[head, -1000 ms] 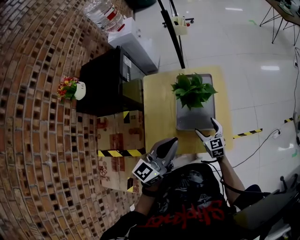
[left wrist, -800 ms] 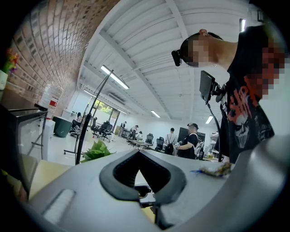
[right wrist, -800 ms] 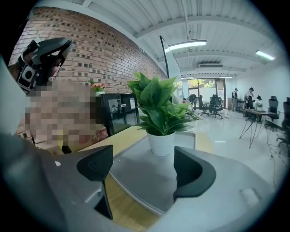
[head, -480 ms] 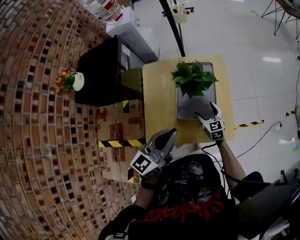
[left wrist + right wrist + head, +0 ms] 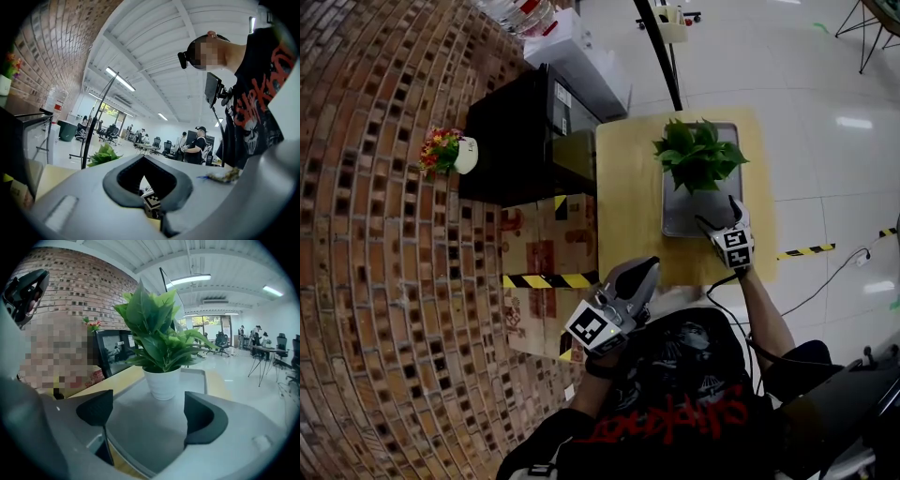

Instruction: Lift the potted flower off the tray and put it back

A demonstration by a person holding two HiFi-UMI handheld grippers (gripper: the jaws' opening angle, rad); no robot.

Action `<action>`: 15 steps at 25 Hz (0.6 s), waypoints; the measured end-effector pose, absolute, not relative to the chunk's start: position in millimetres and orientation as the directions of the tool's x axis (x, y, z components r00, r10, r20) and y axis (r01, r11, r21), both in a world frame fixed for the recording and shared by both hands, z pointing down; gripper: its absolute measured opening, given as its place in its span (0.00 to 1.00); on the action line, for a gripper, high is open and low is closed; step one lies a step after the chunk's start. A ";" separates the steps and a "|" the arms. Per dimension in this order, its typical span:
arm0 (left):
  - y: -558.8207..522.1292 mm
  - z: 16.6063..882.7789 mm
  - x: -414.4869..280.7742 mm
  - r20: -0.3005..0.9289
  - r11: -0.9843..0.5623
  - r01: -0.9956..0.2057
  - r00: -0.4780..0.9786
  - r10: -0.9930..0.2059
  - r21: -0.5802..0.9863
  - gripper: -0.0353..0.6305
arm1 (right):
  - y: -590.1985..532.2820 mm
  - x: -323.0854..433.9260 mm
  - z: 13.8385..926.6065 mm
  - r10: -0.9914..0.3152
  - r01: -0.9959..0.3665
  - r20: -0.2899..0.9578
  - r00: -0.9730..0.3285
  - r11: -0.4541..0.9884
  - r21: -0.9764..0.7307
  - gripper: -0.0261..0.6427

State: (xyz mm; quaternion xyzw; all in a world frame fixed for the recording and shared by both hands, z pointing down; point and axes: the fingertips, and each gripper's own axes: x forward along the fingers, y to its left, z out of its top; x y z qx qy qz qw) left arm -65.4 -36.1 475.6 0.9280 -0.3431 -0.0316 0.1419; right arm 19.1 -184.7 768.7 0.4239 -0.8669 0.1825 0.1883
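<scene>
**Matt metal, waxy leaves, rough brick**

The tray looks like dull grey metal, smooth and matt. The pot is smooth and white with a faint sheen, ceramic or plastic. Its leaves are waxy and glossy. The table top is pale, smooth wood. Past its left edge are a printed cardboard box, a glossy black cabinet and a rough brick wall. The floor tiles shine.

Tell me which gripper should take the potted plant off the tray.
Right. The right gripper is at the near edge of the tray, jaws opening, empty, facing the white pot. The left gripper is shut, beside the person's chest.
</scene>
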 end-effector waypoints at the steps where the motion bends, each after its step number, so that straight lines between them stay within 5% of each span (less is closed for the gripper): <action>1: -36.4 475.8 -67.9 0.039 -0.721 -0.632 0.759 -0.650 0.285 0.05 | -185.4 17.0 771.5 -0.664 -0.805 0.484 -0.570 0.571 -0.164 0.75; 15: -32.1 485.8 -86.8 0.063 -0.677 -0.672 0.722 -0.689 0.300 0.05 | -206.3 1.1 797.4 -0.654 -0.818 0.516 -0.554 0.544 -0.189 0.77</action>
